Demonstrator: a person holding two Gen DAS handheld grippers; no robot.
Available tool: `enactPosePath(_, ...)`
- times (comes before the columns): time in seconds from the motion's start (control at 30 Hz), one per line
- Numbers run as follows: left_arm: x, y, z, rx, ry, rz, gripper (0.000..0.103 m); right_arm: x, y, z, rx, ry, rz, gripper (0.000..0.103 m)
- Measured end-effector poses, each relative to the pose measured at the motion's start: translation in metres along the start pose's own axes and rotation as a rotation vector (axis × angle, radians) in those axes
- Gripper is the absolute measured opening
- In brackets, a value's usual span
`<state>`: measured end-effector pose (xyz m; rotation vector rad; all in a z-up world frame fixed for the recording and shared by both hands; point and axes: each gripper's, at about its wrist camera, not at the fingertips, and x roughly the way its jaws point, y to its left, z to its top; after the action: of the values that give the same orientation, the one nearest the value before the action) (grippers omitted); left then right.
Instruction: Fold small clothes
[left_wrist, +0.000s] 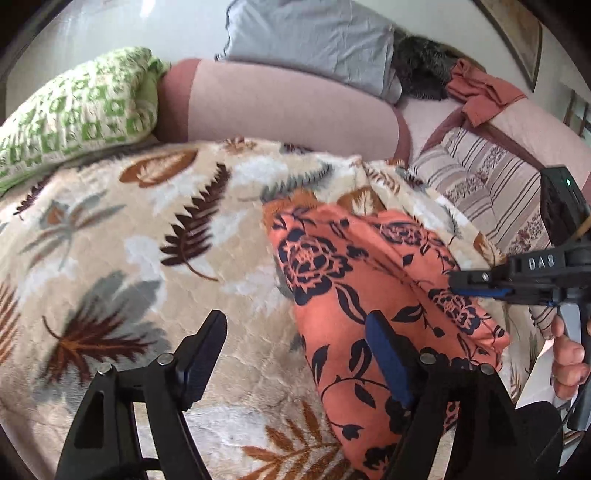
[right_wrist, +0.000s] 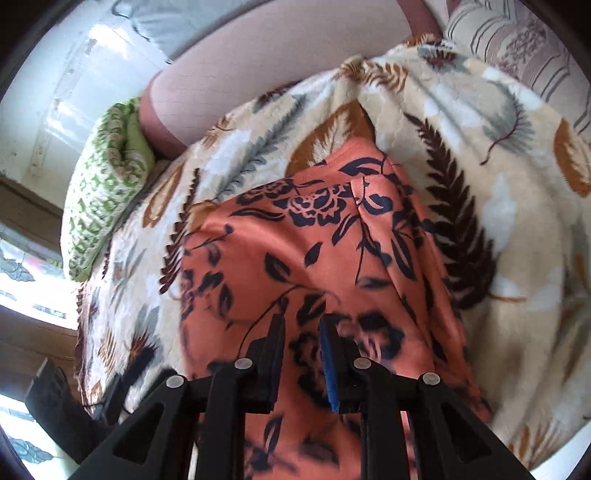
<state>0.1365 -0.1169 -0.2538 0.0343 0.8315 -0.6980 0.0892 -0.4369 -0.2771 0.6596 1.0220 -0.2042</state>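
Found the orange floral garment (left_wrist: 373, 280) (right_wrist: 295, 251) spread on the leaf-print blanket (left_wrist: 122, 229) (right_wrist: 498, 192), toward the blanket's right half in the left wrist view, one hemmed edge turned to the blanket's far side. Noted a long crease running down the cloth.

Saw the left gripper (left_wrist: 295, 358) low over the blanket's near part, fingers spread wide and holding nothing: one finger above bare blanket, the other above the garment's left edge.

Saw the right gripper (right_wrist: 303, 354) (left_wrist: 458, 282) over the garment near the blanket's right side, with the right hand (left_wrist: 569, 358) wrapped round its handle. Fingers drawn narrow, only a slim strip of orange cloth showing between them. Could not tell, through the blur, whether any fabric was actually pinched.

Beyond the blanket's far edge, noted a pink sheet (left_wrist: 277, 107) (right_wrist: 277, 70). Off the blanket's far left corner, a green patterned pillow (left_wrist: 74, 122) (right_wrist: 107, 192). Further back from the blanket, a grey pillow (left_wrist: 314, 40) and a crumpled rust cloth (left_wrist: 480, 92). Just beside the blanket's right edge, a striped cushion (left_wrist: 487, 184) (right_wrist: 517, 48).
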Motion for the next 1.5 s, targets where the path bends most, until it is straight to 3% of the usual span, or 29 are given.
enactPosePath(0.13,-0.012,0.009,-0.001,0.001,-0.031,0.046,0.078,-0.018,0.000,-0.025,-0.046,0.006,-0.038,0.023)
enactPosePath(0.27,0.002,-0.001,-0.012,0.096,0.055,0.069,0.078,0.013,-0.016,-0.045,-0.030,0.127,-0.144,0.023)
enactPosePath(0.33,0.009,-0.009,-0.023,0.156,0.090,0.089,0.078,0.015,-0.021,-0.049,-0.017,0.084,-0.114,0.023)
enactPosePath(0.47,0.008,-0.019,-0.030,0.248,0.071,0.134,0.078,0.012,-0.010,-0.047,-0.041,0.098,-0.169,0.022)
enactPosePath(0.57,0.001,-0.007,-0.022,0.170,0.071,0.096,0.078,0.002,0.008,-0.038,-0.051,0.112,-0.211,0.023)
enactPosePath(0.73,-0.011,0.018,-0.005,0.012,0.007,0.058,0.078,-0.020,0.056,-0.011,-0.145,0.001,-0.162,0.023)
enactPosePath(0.93,-0.004,0.016,0.006,0.023,-0.019,0.115,0.078,0.016,0.097,0.026,-0.196,-0.005,-0.144,0.023)
enactPosePath(1.17,0.027,-0.006,-0.001,0.165,0.097,0.153,0.078,0.098,0.071,0.040,-0.085,0.113,-0.112,0.023)
enactPosePath(1.3,0.037,-0.013,-0.004,0.186,0.136,0.174,0.078,0.094,0.063,0.041,-0.067,0.094,-0.063,0.023)
enactPosePath(1.5,0.020,0.001,-0.004,0.071,0.126,0.152,0.078,0.048,0.055,0.031,-0.070,0.044,-0.072,0.023)
